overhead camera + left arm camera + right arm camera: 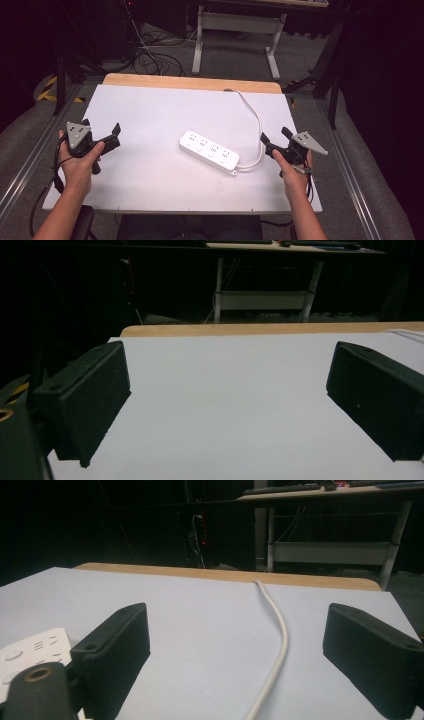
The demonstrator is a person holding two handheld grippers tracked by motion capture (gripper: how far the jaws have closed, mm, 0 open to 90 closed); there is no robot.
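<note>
Power strip (209,152) lies on my table (150,110), right of centre | its cable (252,117) runs from its near-right end, loops back to the far edge | my left gripper (102,136) at left, well apart from strip | my right gripper (274,140) just right of cable.

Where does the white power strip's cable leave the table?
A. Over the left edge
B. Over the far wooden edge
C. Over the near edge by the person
B: from the power strip, the cable loops up and crosses the table's far wooden edge.
</note>
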